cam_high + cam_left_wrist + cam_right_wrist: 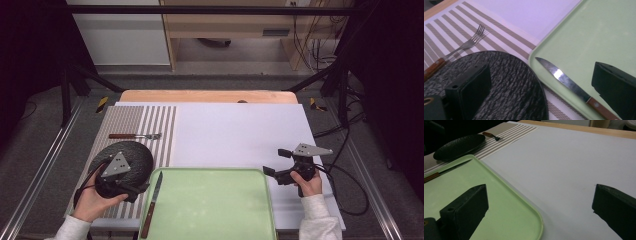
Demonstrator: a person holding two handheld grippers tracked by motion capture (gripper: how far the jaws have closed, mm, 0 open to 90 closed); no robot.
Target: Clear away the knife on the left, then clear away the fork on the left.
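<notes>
Tongs [541, 82] over knife [564, 80], blade-tip far

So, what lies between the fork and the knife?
The dark plate lies between the fork and the knife, on the striped mat; the left gripper view shows it.

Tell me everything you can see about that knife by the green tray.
The knife is a slim table knife with a shiny, pointed metal blade and a reddish-brown handle that looks like wood, with a pale rivet. It lies flat along the left rim of the pale green tray, tip pointing away from the person, its handle end reaching past the tray's near edge. The dark textured plate sits just beside it on the striped placemat. The left gripper hangs open above it; nothing grips the knife.
</notes>
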